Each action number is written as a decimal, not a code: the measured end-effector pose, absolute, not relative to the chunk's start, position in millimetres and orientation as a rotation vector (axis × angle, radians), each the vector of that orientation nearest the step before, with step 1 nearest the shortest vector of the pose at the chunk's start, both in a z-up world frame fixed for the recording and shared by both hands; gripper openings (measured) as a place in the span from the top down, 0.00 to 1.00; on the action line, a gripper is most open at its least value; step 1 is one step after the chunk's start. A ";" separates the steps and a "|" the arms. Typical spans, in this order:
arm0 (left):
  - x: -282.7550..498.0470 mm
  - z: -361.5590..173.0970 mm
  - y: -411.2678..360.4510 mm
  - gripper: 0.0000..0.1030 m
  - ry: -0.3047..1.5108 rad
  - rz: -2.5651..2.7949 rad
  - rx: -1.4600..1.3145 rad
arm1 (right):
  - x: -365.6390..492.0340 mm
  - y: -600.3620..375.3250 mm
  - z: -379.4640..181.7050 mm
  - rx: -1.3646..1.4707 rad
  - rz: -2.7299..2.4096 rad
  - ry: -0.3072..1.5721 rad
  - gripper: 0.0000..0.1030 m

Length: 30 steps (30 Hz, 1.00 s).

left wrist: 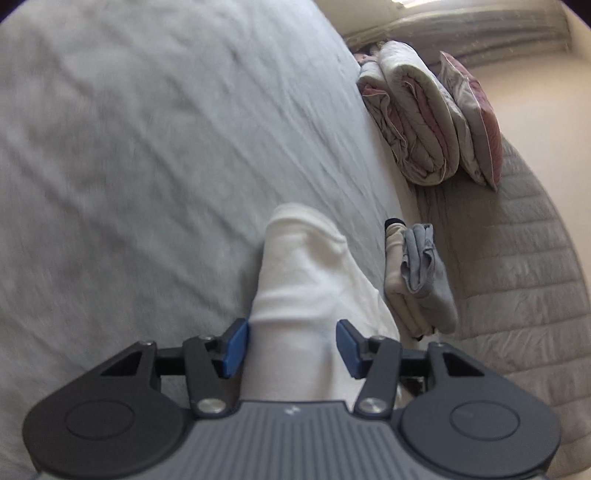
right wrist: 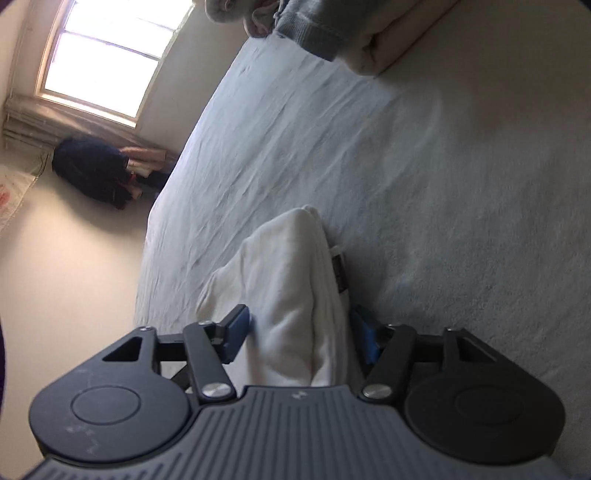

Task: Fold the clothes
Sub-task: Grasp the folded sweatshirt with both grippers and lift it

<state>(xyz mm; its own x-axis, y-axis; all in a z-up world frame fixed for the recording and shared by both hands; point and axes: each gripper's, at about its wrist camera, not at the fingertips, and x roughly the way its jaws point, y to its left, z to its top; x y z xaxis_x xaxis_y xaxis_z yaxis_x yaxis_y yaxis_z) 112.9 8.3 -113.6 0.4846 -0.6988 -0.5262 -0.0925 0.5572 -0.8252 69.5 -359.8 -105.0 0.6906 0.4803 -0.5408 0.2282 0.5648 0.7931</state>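
Note:
A white garment [left wrist: 299, 295] is bunched between the blue pads of my left gripper [left wrist: 291, 347], which is shut on it above the pale grey bed sheet [left wrist: 147, 147]. The same white garment [right wrist: 291, 295], folded thick with a dark label at its edge, sits between the pads of my right gripper [right wrist: 299, 332], which is shut on it. Both grippers hold it just over the sheet.
A small stack of folded grey and cream clothes [left wrist: 417, 280] lies at the bed's right edge; it shows at the top of the right wrist view [right wrist: 332, 26]. Folded quilts and a pillow [left wrist: 428, 114] rest on a quilted mattress. A dark pile [right wrist: 96, 170] lies below the window.

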 end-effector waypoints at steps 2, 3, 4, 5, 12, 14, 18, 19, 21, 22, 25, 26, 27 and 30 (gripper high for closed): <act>110.9 -121.5 8.4 0.50 0.997 -0.436 -0.993 | 70.9 -356.2 -103.7 0.964 0.167 0.820 0.43; 111.3 -123.2 8.3 0.50 0.992 -0.433 -1.018 | 70.9 -355.3 -103.5 0.965 0.162 0.815 0.45; 111.2 -123.4 7.8 0.52 0.990 -0.427 -1.027 | 70.7 -355.2 -104.5 0.979 0.158 0.810 0.51; 110.5 -122.0 6.4 0.59 0.992 -0.414 -1.018 | 70.4 -355.2 -105.5 0.993 0.154 0.805 0.56; 108.2 -89.9 -11.2 0.67 0.940 -0.390 -0.931 | 70.5 -357.6 -85.1 1.020 0.162 0.733 0.64; 110.4 -79.4 -16.7 0.68 0.916 -0.396 -0.922 | 70.2 -361.3 -77.8 1.030 0.161 0.699 0.64; 119.0 -57.8 -30.2 0.68 0.901 -0.417 -0.898 | 67.9 -374.2 -61.6 1.040 0.154 0.647 0.64; 123.5 -51.0 -35.9 0.68 0.905 -0.423 -0.882 | 69.9 -378.3 -57.6 1.039 0.152 0.641 0.64; 133.8 -35.4 -48.7 0.68 0.894 -0.438 -0.852 | 74.5 -388.0 -50.7 1.055 0.150 0.627 0.64; 138.0 -28.3 -55.1 0.68 0.884 -0.450 -0.842 | 77.2 -393.8 -47.9 1.072 0.151 0.619 0.64; 149.7 -10.0 -75.8 0.68 0.850 -0.489 -0.820 | 86.4 -418.8 -30.8 1.087 0.156 0.586 0.64; 154.5 -6.0 -83.8 0.68 0.845 -0.501 -0.820 | 89.5 -427.2 -25.0 1.091 0.157 0.575 0.64; 159.4 -2.1 -91.6 0.68 0.842 -0.512 -0.821 | 92.6 -435.6 -19.3 1.096 0.159 0.564 0.64; 174.1 7.2 -114.9 0.68 0.833 -0.541 -0.837 | 101.6 -458.6 -2.6 1.083 0.155 0.536 0.64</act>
<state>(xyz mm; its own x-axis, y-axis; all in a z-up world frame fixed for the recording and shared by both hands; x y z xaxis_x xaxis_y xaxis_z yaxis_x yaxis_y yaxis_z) 174.1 -114.9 7.2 0.5724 -0.7031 -0.4219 0.0987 0.5699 -0.8158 101.6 -458.6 -2.6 0.8626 0.3752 -0.3393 0.1371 0.4723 0.8707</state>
